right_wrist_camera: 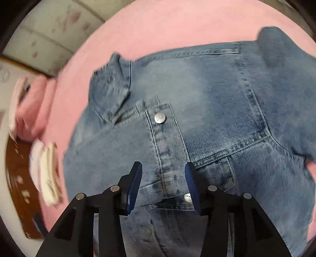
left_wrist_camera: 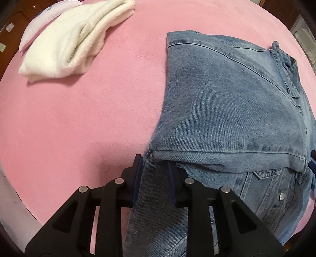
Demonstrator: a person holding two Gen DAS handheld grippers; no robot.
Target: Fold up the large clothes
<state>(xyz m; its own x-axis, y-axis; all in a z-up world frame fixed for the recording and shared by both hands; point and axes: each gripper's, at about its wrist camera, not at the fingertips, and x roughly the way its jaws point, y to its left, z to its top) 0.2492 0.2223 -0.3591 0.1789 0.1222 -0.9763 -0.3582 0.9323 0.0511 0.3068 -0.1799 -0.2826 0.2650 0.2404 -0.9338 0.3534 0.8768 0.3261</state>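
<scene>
A pink plush blanket covers the whole work surface, and a blue denim jacket lies spread on it, partly folded, with one panel laid back across the body so that a straight folded edge runs across the cloth just ahead of the left gripper. Beyond the blanket's edge the room shows only at the margins: brown wooden furniture at the far left and a pale tiled floor with reddish marks. The left gripper points steeply down with its jaws at a narrow gap, a strip of denim running between them; whether the blue pads actually press on that strip cannot be told. The right gripper also points down over the jacket's front placket, its jaws about half open with the placket band between them and the pads clear of the cloth, holding nothing. The left wrist view alone shows a folded white fleece garment lying well apart from the jacket toward the far left, with a pale pink pillow behind it. The right wrist view, somewhat blurred, alone shows the collar, a metal snap button on the placket and a chest pocket flap.
</scene>
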